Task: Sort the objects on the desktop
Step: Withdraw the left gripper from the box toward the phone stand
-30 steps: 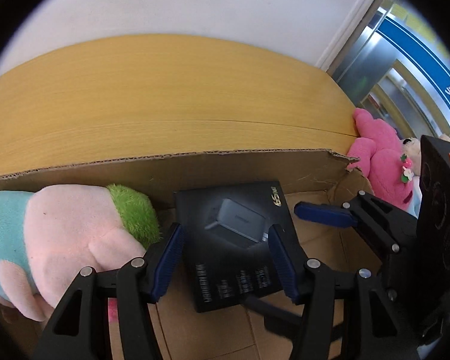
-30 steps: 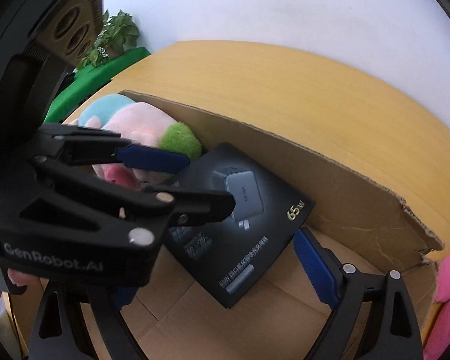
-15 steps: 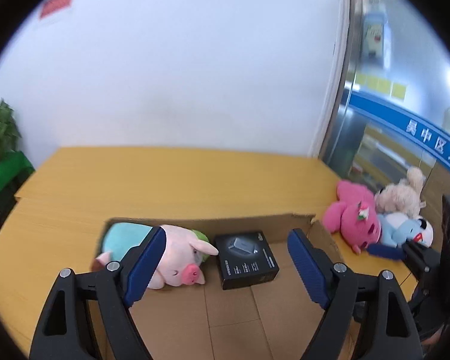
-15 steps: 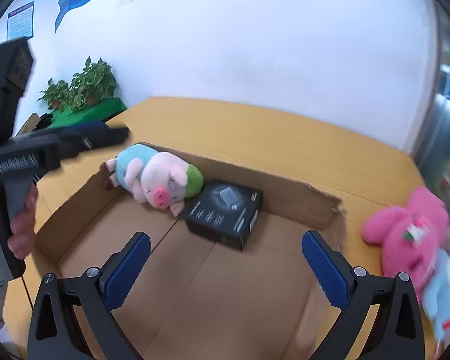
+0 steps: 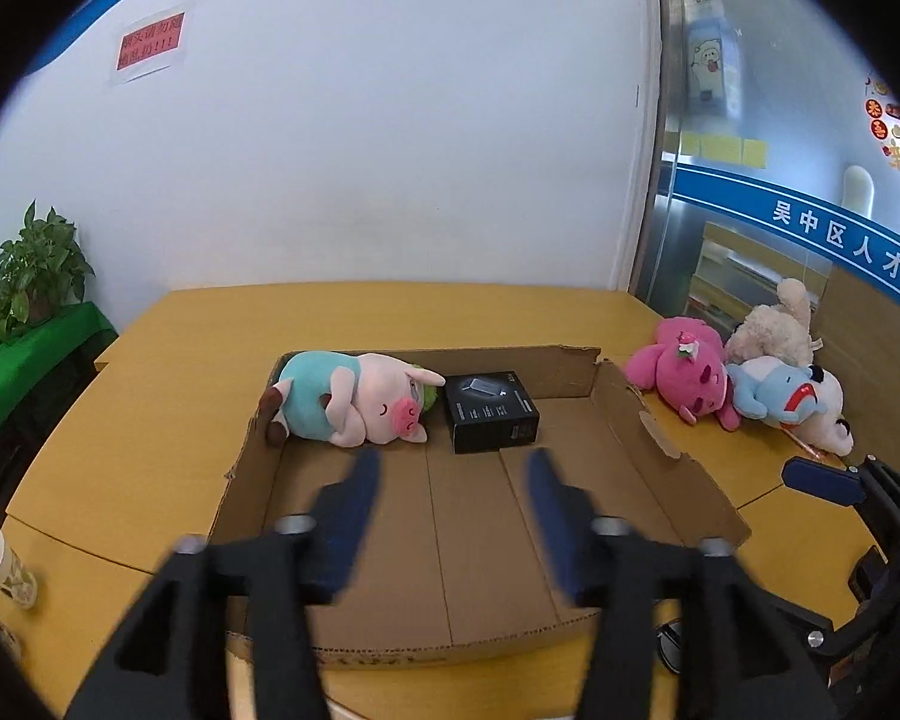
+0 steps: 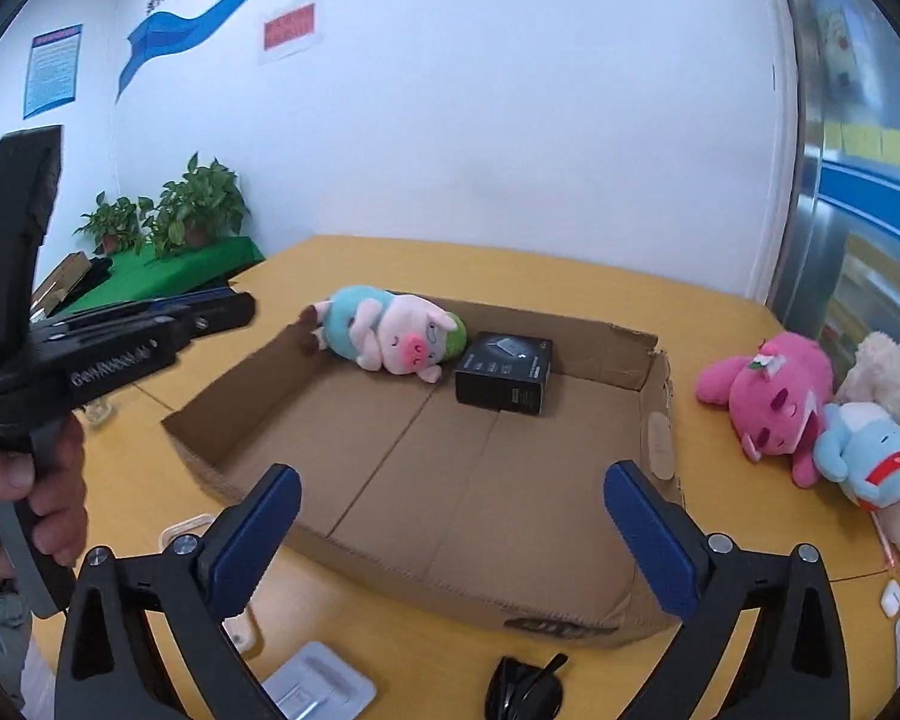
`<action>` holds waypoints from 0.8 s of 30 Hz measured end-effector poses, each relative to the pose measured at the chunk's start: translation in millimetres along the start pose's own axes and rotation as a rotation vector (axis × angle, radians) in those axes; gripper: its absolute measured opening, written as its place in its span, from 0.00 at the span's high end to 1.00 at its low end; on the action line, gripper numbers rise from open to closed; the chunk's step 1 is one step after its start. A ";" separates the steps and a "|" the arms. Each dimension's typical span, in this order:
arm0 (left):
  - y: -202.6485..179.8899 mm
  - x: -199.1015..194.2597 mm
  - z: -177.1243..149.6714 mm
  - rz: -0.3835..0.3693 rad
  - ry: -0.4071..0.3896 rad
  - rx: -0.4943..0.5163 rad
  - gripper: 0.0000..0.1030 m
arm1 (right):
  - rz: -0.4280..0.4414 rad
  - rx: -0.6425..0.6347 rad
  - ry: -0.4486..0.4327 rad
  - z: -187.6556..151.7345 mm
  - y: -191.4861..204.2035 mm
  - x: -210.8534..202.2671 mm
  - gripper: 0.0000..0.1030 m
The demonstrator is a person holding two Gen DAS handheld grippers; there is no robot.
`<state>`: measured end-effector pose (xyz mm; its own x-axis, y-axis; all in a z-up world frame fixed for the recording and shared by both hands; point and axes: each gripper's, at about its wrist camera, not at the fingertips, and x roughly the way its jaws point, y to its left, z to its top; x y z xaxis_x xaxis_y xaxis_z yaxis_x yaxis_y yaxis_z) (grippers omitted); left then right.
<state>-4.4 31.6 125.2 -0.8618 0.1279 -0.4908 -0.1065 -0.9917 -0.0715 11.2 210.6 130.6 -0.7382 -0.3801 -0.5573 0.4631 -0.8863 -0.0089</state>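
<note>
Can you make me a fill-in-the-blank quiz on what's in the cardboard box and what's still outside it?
1. Inside the cardboard box, the black charger box lies beside a plush ____.
2. The pink plush toy lies ____ the cardboard box.
3. Both the left gripper and the right gripper hold ____.

Missing words: pig; outside; nothing

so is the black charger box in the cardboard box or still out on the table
In. The black charger box lies flat on the floor of the cardboard box, near its far wall, beside the pig plush.
</note>
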 end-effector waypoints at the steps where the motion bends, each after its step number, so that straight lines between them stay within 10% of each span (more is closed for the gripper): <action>1: -1.5 -7.8 -2.9 0.007 -0.018 0.004 0.11 | -0.003 -0.009 -0.001 -2.7 5.1 -6.1 0.00; 9: -4.2 -27.5 -33.6 -0.014 -0.007 -0.012 0.11 | 0.007 0.041 0.016 -37.2 23.6 -23.8 0.00; 24: -15.3 30.9 -143.9 -0.219 0.348 -0.040 0.11 | 0.133 0.132 0.305 -160.6 70.1 27.6 0.06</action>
<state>42.0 52.1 -13.8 -0.6012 0.3383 -0.7240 -0.2433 -0.9405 -0.2373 102.1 180.5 -18.8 -0.4860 -0.4157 -0.7688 0.4635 -0.8683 0.1765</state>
